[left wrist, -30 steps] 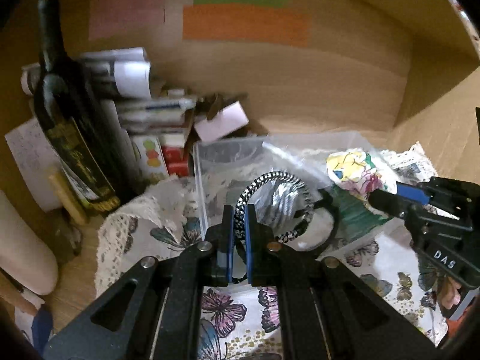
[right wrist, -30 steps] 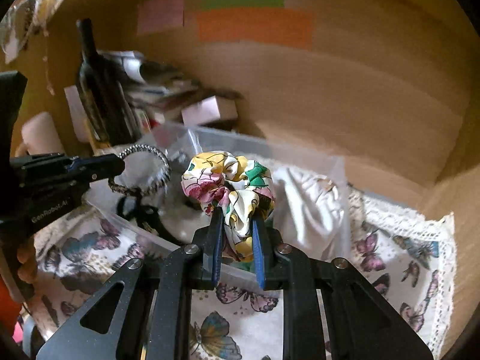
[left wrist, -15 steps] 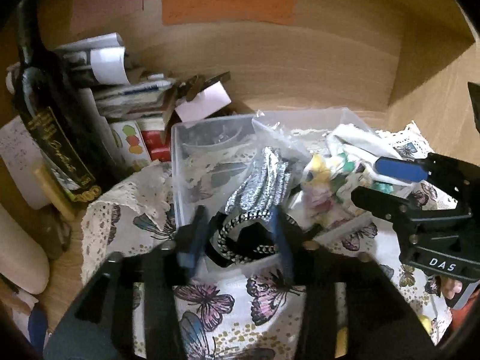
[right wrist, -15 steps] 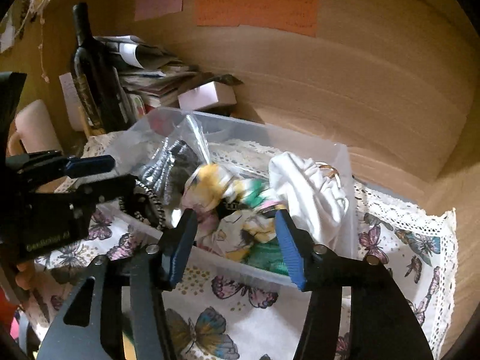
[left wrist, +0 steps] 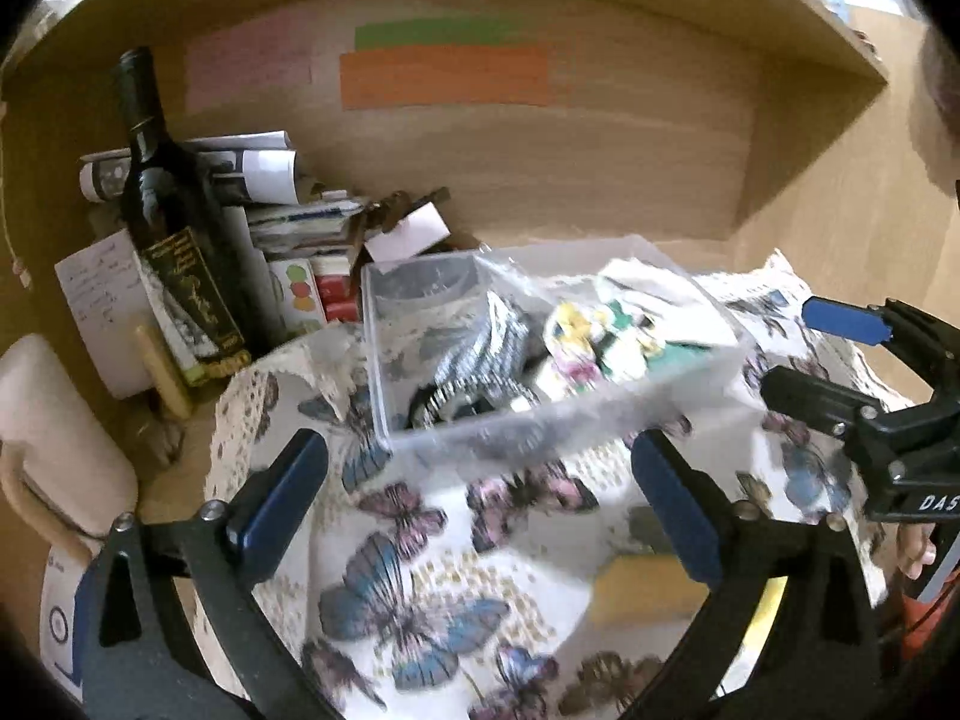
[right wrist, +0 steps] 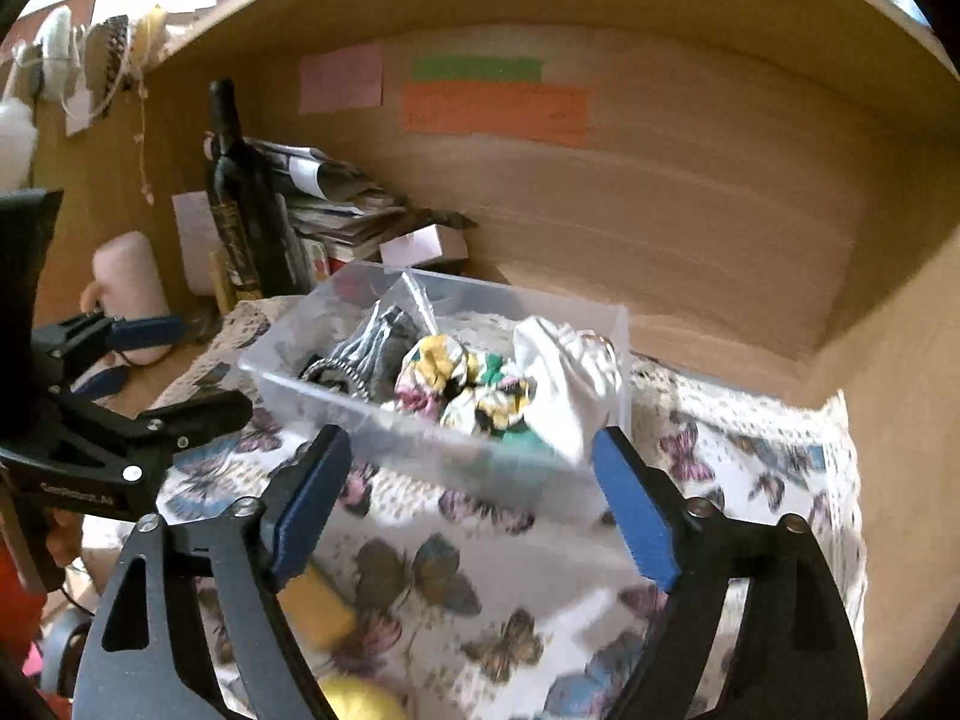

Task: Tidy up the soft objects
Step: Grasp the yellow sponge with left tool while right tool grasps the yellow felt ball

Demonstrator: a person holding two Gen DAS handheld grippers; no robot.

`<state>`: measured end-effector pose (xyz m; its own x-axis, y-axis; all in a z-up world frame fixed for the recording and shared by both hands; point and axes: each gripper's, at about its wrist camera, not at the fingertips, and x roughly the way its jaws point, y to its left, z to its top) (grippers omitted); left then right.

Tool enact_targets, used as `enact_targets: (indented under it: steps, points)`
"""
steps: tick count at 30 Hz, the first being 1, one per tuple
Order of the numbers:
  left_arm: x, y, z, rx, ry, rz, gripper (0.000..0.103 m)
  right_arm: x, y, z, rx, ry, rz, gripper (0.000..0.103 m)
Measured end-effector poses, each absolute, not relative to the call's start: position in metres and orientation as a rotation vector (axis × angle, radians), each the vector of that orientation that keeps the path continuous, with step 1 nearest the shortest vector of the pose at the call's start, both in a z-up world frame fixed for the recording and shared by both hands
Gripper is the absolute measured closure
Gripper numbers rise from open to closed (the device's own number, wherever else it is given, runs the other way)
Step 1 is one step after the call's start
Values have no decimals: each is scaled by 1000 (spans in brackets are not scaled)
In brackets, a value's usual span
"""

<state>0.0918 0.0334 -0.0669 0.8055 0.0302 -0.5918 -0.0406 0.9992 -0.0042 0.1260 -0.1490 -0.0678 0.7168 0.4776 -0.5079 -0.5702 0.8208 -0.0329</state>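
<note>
A clear plastic bin (left wrist: 384, 360) (right wrist: 618, 360) sits on a butterfly cloth. In it lie a floral scrunchie (left wrist: 576, 336) (right wrist: 444, 363), a black-and-white band (left wrist: 444, 399) (right wrist: 336, 369), a white cloth (right wrist: 564, 372) and a silver bag (left wrist: 492, 336). My left gripper (left wrist: 480, 498) is open and empty, in front of and above the bin. My right gripper (right wrist: 474, 492) is open and empty, also pulled back from the bin. Each gripper shows in the other's view: the right one (left wrist: 840, 354), the left one (right wrist: 144, 360).
A dark wine bottle (left wrist: 174, 228) (right wrist: 246, 204), stacked papers and small boxes (left wrist: 300, 222) stand at the back left. A cream mug (left wrist: 54, 444) sits at the left. Yellow soft things (left wrist: 648, 594) (right wrist: 354, 699) lie on the butterfly cloth (left wrist: 420, 570) near me. Wooden walls enclose the shelf.
Both grippers opened and dropped the band and the floral scrunchie into the bin, then drew back and up away from it.
</note>
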Motion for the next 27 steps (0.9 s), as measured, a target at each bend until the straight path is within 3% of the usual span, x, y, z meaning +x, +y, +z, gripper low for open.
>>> enact_targets:
  steps: [15, 18, 20, 27]
  points:
    - [38, -10, -126, 21, 762, -29, 0, 64, -160, -146, -155, 675, 627, 22]
    - [39, -16, -135, 19, 786, -23, 0, 63, -162, -158, -137, 717, 653, 33]
    - [44, -20, -139, 9, 803, -38, 0, 63, -165, -161, -127, 738, 662, 58]
    - [68, -33, -141, -20, 834, -92, 0, 61, -190, -146, -89, 686, 620, 61]
